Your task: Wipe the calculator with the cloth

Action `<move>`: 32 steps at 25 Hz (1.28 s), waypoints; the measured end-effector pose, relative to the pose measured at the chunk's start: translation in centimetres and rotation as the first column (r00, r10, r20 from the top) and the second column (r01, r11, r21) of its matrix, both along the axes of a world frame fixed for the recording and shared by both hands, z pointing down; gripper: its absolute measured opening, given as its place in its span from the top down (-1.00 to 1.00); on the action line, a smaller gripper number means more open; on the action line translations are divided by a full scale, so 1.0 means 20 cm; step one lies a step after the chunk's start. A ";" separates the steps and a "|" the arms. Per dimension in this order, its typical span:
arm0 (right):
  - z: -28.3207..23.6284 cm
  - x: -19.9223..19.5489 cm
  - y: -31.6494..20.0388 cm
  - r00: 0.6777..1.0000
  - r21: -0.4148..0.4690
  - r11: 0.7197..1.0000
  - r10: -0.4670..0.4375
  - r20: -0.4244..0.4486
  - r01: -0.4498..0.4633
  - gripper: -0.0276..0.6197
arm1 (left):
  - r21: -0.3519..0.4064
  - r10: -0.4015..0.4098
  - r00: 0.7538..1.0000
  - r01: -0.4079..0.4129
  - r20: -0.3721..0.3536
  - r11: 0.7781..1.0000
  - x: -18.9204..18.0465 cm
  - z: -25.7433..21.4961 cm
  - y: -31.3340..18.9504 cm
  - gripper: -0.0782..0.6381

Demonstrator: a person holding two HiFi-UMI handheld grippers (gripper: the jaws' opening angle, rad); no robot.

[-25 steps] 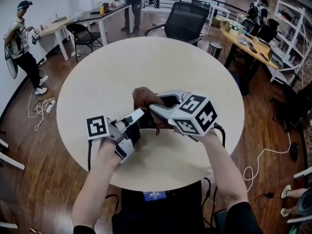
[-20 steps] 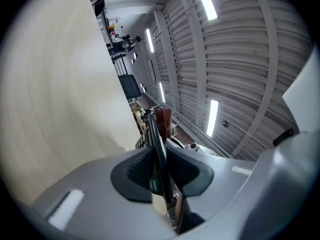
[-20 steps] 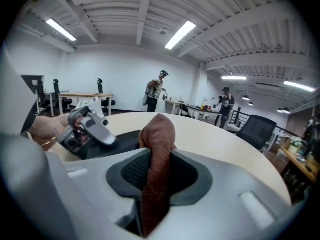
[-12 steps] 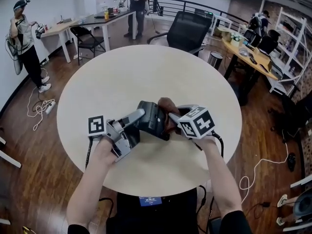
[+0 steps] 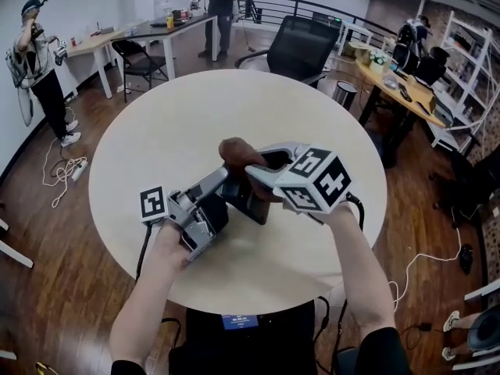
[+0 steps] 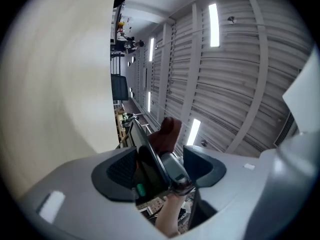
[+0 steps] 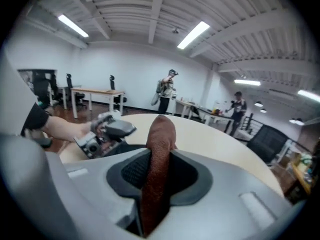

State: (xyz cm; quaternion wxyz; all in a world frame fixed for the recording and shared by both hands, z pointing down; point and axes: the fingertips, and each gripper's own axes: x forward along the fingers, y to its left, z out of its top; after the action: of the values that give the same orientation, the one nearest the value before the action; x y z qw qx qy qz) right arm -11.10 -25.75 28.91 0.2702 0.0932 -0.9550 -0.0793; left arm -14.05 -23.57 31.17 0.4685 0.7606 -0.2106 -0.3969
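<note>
Over the worktop (image 5: 156, 131), our released left tongs (image 6: 159, 166) have just been opening, calculator (image 5: 250, 205) between them, so we should re-clench before the right tongs (image 7: 159, 170), grasping the cloth (image 7: 160, 134), rub it.

- Round table (image 5: 148, 131): top bare over the far half and both flanks (free passage there).
- Near-centre blocked: left gripper (image 6: 159, 165), jaws just opening, has the calculator (image 5: 248, 203) between them, against one pad and clear of the other.
- Right gripper (image 7: 159, 171), clamped on the cloth (image 5: 233, 150), crowds the calculator's upper edge.
- Black chair (image 5: 297, 37) stands beyond the far rim.
</note>
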 end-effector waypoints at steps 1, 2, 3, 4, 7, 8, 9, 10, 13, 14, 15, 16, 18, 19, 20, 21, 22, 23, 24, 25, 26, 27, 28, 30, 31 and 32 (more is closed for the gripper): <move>-0.02 -0.05 0.05 0.998 -0.051 0.997 -0.066 -0.014 0.065 0.61 | 0.007 0.003 1.000 -0.003 -0.004 1.000 0.00 -0.01 0.00 -0.07; -0.03 -0.10 0.08 0.992 -0.096 0.988 -0.123 -0.038 0.119 0.61 | 0.015 0.005 1.000 -0.005 -0.012 1.000 0.00 -0.02 0.00 -0.07; -0.02 -0.13 0.10 0.984 -0.123 0.980 -0.163 -0.076 0.153 0.61 | 0.023 0.004 1.000 -0.004 -0.024 1.000 0.00 -0.03 0.00 -0.07; 0.00 -0.16 0.09 0.975 -0.135 0.976 -0.185 -0.124 0.168 0.61 | 0.030 0.001 0.999 0.000 -0.034 1.000 -0.01 -0.03 0.00 0.05; 0.07 -0.18 0.05 0.950 -0.165 0.970 -0.212 -0.231 0.177 0.61 | 0.044 -0.009 1.000 0.009 -0.015 0.999 -0.01 -0.02 0.00 0.04; 0.08 -0.19 0.04 0.945 -0.174 0.969 -0.213 -0.247 0.173 0.61 | 0.043 -0.007 1.000 0.007 -0.005 0.999 0.00 -0.01 0.00 0.04; 0.07 -0.18 0.02 0.944 -0.172 0.972 -0.203 -0.261 0.162 0.61 | 0.042 -0.003 1.000 0.003 -0.001 0.999 0.01 -0.02 0.00 0.03; 0.07 -0.18 -0.01 0.944 -0.161 0.977 -0.183 -0.274 0.143 0.61 | 0.043 0.002 1.000 -0.002 -0.001 0.999 0.01 -0.02 0.00 0.03; 0.07 -0.15 -0.13 0.946 -0.098 0.993 -0.096 -0.310 0.069 0.61 | 0.047 0.007 1.000 -0.007 0.001 0.999 0.01 -0.03 0.00 0.04; 0.08 -0.14 -0.18 0.946 -0.068 0.997 -0.057 -0.320 0.037 0.61 | 0.048 0.007 1.000 -0.007 0.002 0.999 0.01 -0.02 -0.01 0.04; 0.09 -0.12 -0.23 0.944 -0.028 1.000 -0.012 -0.331 0.003 0.61 | 0.048 0.008 1.000 -0.008 0.001 0.999 0.00 -0.01 -0.01 0.04; 0.10 -0.10 -0.27 0.939 0.020 0.999 0.036 -0.341 -0.031 0.61 | 0.048 0.008 1.000 -0.008 -0.001 0.999 0.00 -0.01 -0.01 0.05; 0.10 -0.06 -0.33 0.931 0.100 0.992 0.104 -0.349 -0.074 0.61 | 0.045 0.009 1.000 -0.008 -0.007 0.999 0.00 -0.01 -0.01 0.06; 0.09 -0.05 -0.33 0.934 0.114 0.990 0.113 -0.340 -0.078 0.61 | 0.043 0.008 1.000 -0.007 -0.010 0.999 0.01 -0.01 -0.01 0.05; 0.07 -0.05 -0.31 0.941 0.111 0.991 0.106 -0.323 -0.074 0.61 | 0.042 0.006 1.000 -0.006 -0.013 0.999 0.01 -0.02 -0.01 0.05; 0.05 -0.06 -0.29 0.949 0.095 0.993 0.089 -0.303 -0.063 0.61 | 0.045 0.005 1.000 -0.004 -0.015 0.999 0.01 -0.02 -0.01 0.05; 0.03 -0.07 -0.25 0.956 0.068 0.997 0.064 -0.285 -0.046 0.61 | 0.049 0.003 1.000 -0.002 -0.015 0.999 0.00 -0.02 -0.01 0.05; 0.03 -0.08 -0.20 0.961 0.034 0.999 0.034 -0.274 -0.026 0.61 | 0.053 0.001 1.000 0.000 -0.015 0.999 0.00 -0.02 -0.01 0.04; 0.03 -0.09 -0.15 0.962 -0.001 1.000 0.002 -0.272 -0.002 0.61 | 0.054 -0.001 1.000 0.002 -0.015 0.999 0.00 -0.02 -0.01 0.02; 0.05 -0.10 -0.10 0.960 -0.030 0.999 -0.029 -0.278 0.022 0.61 | 0.054 -0.004 1.000 0.005 -0.016 0.999 0.00 -0.01 -0.01 0.00; 0.07 -0.10 -0.05 0.956 -0.048 0.998 -0.055 -0.290 0.043 0.61 | 0.050 -0.008 1.000 0.009 -0.020 0.999 -0.01 -0.01 -0.01 -0.01; 0.08 -0.10 0.00 0.950 -0.059 0.996 -0.077 -0.301 0.062 0.61 | 0.045 -0.013 1.000 0.014 -0.025 0.999 -0.01 0.00 -0.01 -0.04; 0.09 -0.09 0.05 0.946 -0.066 0.995 -0.097 -0.310 0.080 0.61 | 0.040 -0.017 0.999 0.019 -0.033 0.999 -0.01 0.00 -0.02 -0.04; 0.10 -0.07 0.14 0.938 -0.086 0.989 -0.144 -0.316 0.123 0.61 | 0.033 -0.026 0.999 0.027 -0.047 0.999 -0.02 0.00 -0.02 -0.05; 0.10 -0.06 0.19 0.932 -0.096 0.984 -0.172 -0.319 0.148 0.61 | 0.032 -0.029 0.998 0.030 -0.052 0.999 -0.02 -0.01 -0.02 -0.05; 0.10 -0.06 0.23 0.925 -0.102 0.980 -0.196 -0.326 0.171 0.61 | 0.033 -0.030 0.998 0.032 -0.054 0.999 -0.02 -0.01 -0.02 -0.05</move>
State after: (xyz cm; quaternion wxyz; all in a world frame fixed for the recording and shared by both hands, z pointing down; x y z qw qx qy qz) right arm -12.23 -21.13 30.86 0.4227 -0.0211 -0.9021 -0.0846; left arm -14.47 -24.06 31.01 0.4546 0.7544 -0.2031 -0.4277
